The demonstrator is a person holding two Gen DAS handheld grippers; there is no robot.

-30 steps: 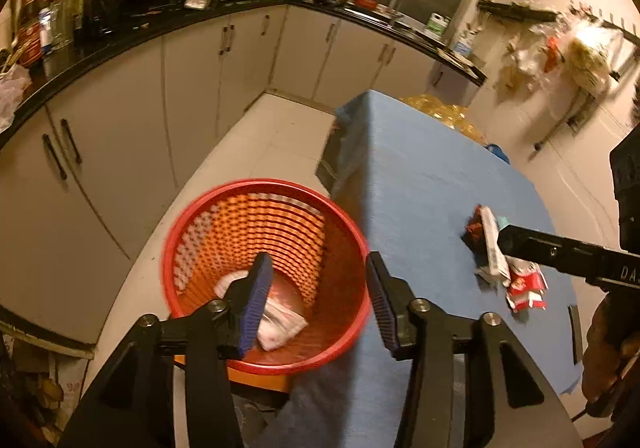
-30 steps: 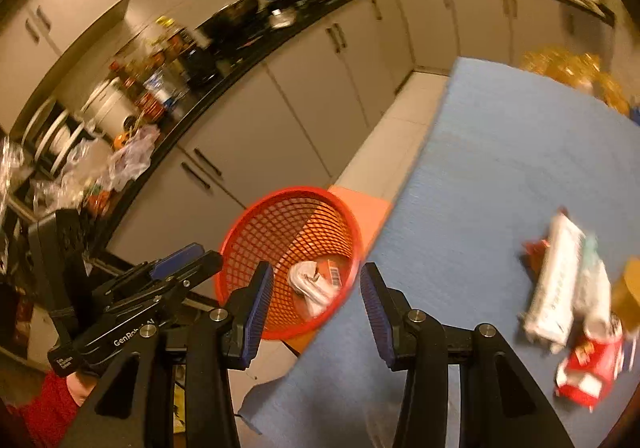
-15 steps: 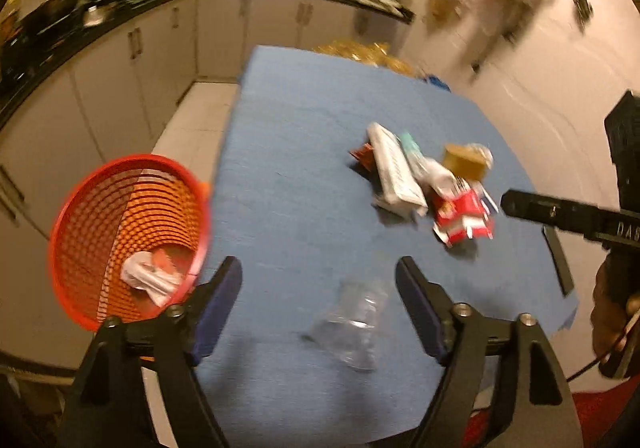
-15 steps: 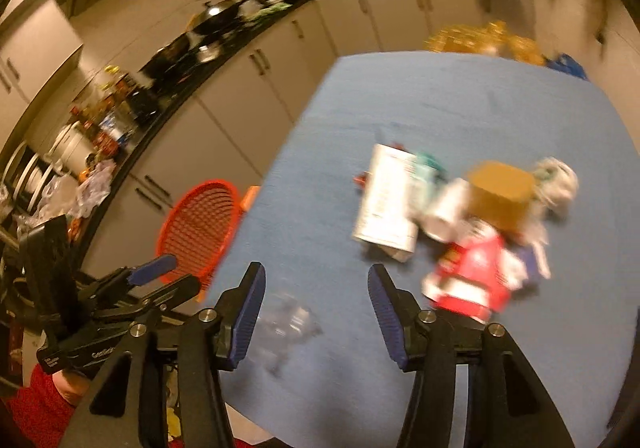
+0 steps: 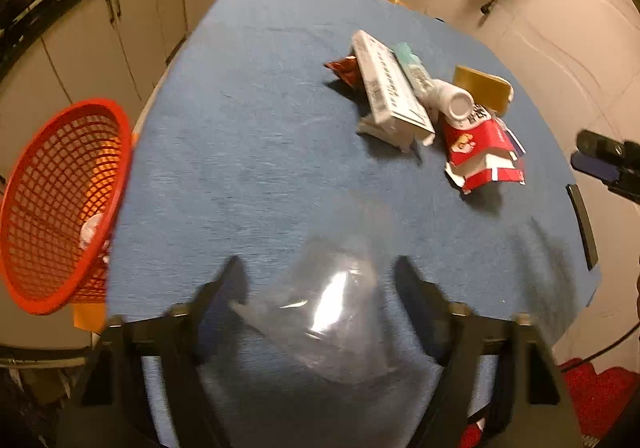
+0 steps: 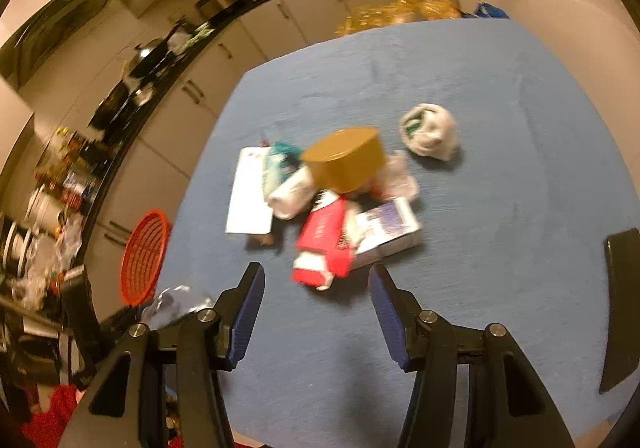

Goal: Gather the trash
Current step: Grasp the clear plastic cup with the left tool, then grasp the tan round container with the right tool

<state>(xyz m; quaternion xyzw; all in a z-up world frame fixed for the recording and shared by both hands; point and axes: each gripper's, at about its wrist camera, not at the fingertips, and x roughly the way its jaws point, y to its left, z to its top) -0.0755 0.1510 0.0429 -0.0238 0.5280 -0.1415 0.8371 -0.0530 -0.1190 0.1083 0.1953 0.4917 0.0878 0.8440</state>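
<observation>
- Both grippers have swung away from the red basket (image 5: 60,204) and now hang over the blue table (image 5: 256,152); we no longer look down into the basket, which stands off the table's left edge.
- Our left gripper (image 5: 316,268) has come to straddle the clear plastic cup (image 5: 332,304), which lies on its side near the table's near edge. Its jaws have just been closing but stand apart, the cup between them and, as far as the blur shows, not yet pinched.
- Our right gripper (image 6: 316,288) hovers just short of the trash pile with its jaws apart and nothing between them.
- Done so far: something white (image 5: 94,228) already lies in the basket.
- Left on the table, clustered towards the middle: a long white box (image 5: 390,92), a red packet (image 6: 322,244), a brown tub (image 6: 346,158), a white bottle (image 5: 452,100), a purple-and-white box (image 6: 386,230) and, apart towards the far right corner, a crumpled white wad (image 6: 430,132).
- We judge the task barely begun: the cup seems next, then most of the pile.
</observation>
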